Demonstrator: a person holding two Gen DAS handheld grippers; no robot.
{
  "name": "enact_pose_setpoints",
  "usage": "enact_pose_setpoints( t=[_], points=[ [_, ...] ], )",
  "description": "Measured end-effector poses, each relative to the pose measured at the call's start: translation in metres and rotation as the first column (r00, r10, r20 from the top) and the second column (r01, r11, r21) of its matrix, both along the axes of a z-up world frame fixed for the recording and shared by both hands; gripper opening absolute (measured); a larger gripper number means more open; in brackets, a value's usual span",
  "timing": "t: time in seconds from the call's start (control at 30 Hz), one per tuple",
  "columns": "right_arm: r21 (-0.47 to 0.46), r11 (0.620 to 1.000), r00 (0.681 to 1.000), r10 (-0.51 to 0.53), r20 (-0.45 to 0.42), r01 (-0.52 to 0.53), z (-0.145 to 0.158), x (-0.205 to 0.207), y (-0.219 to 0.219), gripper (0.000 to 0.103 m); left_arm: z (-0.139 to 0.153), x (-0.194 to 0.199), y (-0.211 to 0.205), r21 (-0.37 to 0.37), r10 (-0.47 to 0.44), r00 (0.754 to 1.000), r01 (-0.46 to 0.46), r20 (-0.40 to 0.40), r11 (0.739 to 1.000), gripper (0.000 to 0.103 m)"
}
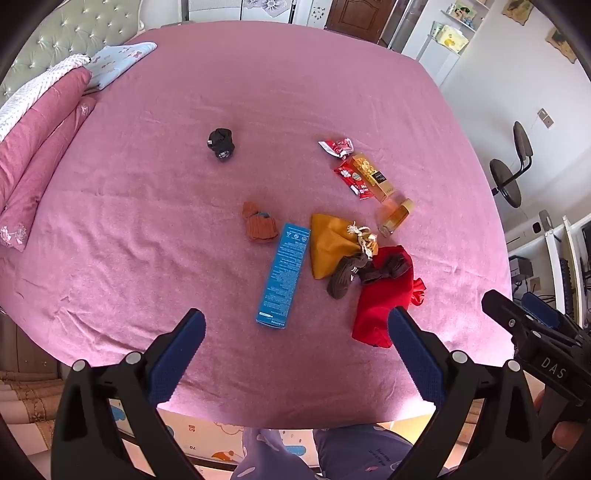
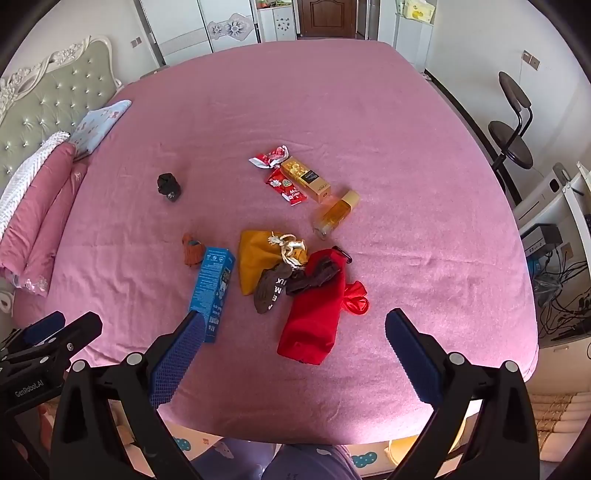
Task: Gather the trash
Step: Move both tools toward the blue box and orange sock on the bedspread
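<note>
Home bedroom. Large bed (image 2: pixel 369 122) with pink sheet fills centre. Tufted green headboard (image 2: pixel 48 107) at 10 o'clock, pink pillows (image 2: pixel 40 206) and blue pillow (image 2: pixel 99 125) beside it. White wardrobe (image 2: pixel 199 26) and brown door (image 2: pixel 327 16) at 12 o'clock. Black chair (image 2: pixel 511 136) at 2 o'clock; white shelves (image 1: pixel 458 26) with knick-knacks at 1 o'clock in left view. Cables (image 2: pixel 561 280) at 3 o'clock.

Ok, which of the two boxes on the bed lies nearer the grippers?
The blue box, long and lying flat just ahead of the left gripper. The yellow box sits farther back, beside the red wrappers.
</note>
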State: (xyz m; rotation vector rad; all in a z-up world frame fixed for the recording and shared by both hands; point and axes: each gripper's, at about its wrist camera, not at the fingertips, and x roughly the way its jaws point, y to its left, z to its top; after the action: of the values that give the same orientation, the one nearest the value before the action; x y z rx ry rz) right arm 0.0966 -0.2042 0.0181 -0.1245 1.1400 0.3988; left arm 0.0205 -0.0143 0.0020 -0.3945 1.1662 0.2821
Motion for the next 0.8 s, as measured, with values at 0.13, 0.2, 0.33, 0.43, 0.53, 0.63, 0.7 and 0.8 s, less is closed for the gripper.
enact_pose_setpoints(
  t=[0.13, 0.2, 0.33, 0.43, 0.53, 0.63, 0.7, 0.8],
  points=[
    [-0.007, 1.000, 1.000, 0.000, -0.009, 0.000, -0.002, 0.001, -0.001, 0.094, -0.003, 0.003, 0.000, -0.001, -0.012, 1.000, 0.012, -0.012, 1.000, 0.099],
    [-0.005, 1.000, 1.000, 0.000, -0.013, 0.000, -0.002, 0.003, -0.002, 0.094, -0.005, 0.005, 0.000, -0.005, -0.016, 1.000, 0.016, -0.018, 1.000, 0.099],
    [-0.001, 1.000, 1.000, -0.005, -0.027, 0.005, -0.010, 0.005, 0.001, 0.094, -0.009, 0.009, 0.003, -0.027, -0.017, 0.999, 0.016, -0.035, 1.000, 0.099],
    [0.007, 1.000, 1.000, -0.004, -0.019, 0.004, -0.011, 0.004, 0.002, 0.094, -0.011, 0.011, 0.004, -0.030, -0.022, 0.999, 0.021, -0.044, 0.999, 0.099],
    [0.014, 1.000, 1.000, 0.001, -0.022, -0.001, -0.013, 0.008, 0.003, 0.094, -0.013, 0.013, 0.003, -0.030, -0.030, 0.998, 0.028, -0.048, 0.999, 0.099],
    [0.014, 1.000, 1.000, 0.000, -0.024, 0.001, -0.014, 0.009, 0.005, 0.094, -0.013, 0.016, 0.003, -0.031, -0.037, 0.998, 0.035, -0.054, 0.999, 0.099],
    [0.028, 1.000, 0.999, 0.002, -0.033, -0.001, -0.014, 0.009, 0.005, 0.094, -0.013, 0.017, 0.002, -0.030, -0.038, 0.998, 0.037, -0.054, 0.999, 0.099],
    [0.016, 1.000, 1.000, -0.003, -0.025, 0.004, -0.015, 0.010, 0.006, 0.094, -0.013, 0.019, 0.002, -0.026, -0.042, 0.998, 0.041, -0.054, 0.999, 0.099]
  ],
)
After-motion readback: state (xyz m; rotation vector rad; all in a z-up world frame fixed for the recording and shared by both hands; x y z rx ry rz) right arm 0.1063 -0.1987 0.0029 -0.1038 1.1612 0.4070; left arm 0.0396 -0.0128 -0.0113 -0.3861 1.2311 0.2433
